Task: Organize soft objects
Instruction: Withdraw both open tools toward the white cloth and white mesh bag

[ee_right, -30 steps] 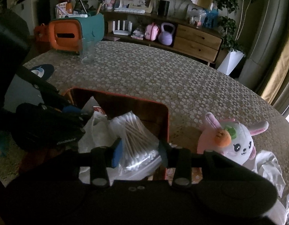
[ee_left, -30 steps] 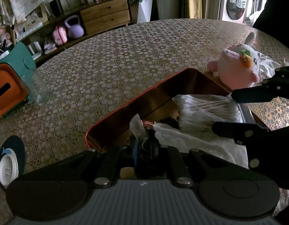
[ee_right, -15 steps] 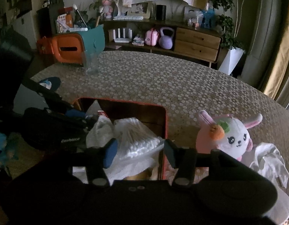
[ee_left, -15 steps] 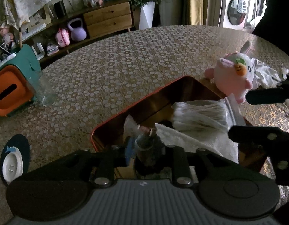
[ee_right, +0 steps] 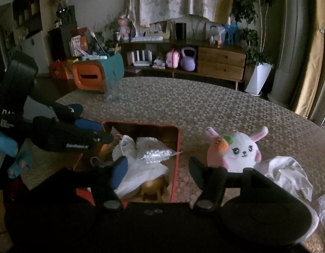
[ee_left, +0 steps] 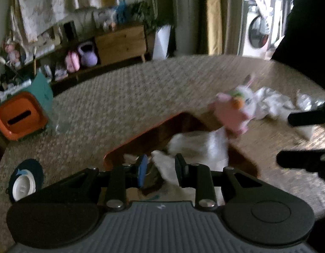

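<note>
Both grippers have pulled back from the tray since the earlier frames, and both have let go: the right gripper [ee_right: 157,169], which was clamped on the swab bag a second ago, now has its jaws wide apart with nothing between them, and the left gripper [ee_left: 161,169], shut before over the tray's clutter, now stands with jaws apart too. A white cloth [ee_left: 166,166] shows between the left fingers, though blur hides whether they touch it.

In the right wrist view the tray [ee_right: 177,147] sits at lower centre, orange-rimmed with dark inner walls. Inside lie the swab bag [ee_right: 157,152], a white cloth [ee_right: 145,172] under and around it, and a gold object [ee_right: 153,187] at the near edge. The left gripper [ee_right: 103,133] reaches in from the left of the frame, its tips over the tray's left rim.

Just right of the tray a bunny plush [ee_right: 239,150], pink and white with an orange carrot on its head, sits upright on the table [ee_right: 183,101], apart from the rim. Beside it at lower right lies a crumpled white rag [ee_right: 288,175].

Further back on the table, upper left of the frame, stand an orange and teal box [ee_right: 92,77] and a clear glass [ee_right: 113,91] just beside it. The left wrist view is motion-blurred; the right gripper's fingers [ee_left: 305,117] cross its right edge, and a white disc [ee_left: 22,187] lies at lower left.
</note>
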A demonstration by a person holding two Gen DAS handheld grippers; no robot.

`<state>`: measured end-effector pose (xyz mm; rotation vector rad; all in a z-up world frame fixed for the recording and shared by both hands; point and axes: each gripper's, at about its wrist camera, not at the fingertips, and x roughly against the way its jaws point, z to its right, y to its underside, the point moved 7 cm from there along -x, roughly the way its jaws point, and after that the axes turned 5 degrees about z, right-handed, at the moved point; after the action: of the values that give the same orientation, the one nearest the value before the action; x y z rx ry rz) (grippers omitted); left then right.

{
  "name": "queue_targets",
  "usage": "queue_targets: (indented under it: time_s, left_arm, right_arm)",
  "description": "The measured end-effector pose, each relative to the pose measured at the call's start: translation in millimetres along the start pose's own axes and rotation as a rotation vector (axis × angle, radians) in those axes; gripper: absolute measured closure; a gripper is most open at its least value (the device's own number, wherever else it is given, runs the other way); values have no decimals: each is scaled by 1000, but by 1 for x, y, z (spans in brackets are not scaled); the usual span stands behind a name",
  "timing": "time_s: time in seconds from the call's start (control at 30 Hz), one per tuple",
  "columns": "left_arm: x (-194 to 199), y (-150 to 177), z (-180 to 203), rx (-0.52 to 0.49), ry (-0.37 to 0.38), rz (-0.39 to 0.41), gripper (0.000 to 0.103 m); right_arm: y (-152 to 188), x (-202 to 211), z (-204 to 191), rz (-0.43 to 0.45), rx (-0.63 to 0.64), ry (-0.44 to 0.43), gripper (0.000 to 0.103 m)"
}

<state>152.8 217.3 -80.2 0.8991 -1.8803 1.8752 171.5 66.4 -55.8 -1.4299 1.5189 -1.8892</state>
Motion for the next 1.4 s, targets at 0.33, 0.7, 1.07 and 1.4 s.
queue_targets:
  time_s: [0.33,0.7,1.07,1.4]
  left_arm:
    - [44,-21,75,-24,131,91,75]
    - [61,-29,157,-48,257,151,75]
    - [47,-31,218,-76,346,142,67]
    - [16,-40,252,-84,380,149,18]
  right_arm:
    - [9,61,20,79,-33,22,35]
    - [28,122,65,168,-77,114,33]
    - [67,165,127,169,-155,239,26]
    - [95,167,167,129,-169,296,21]
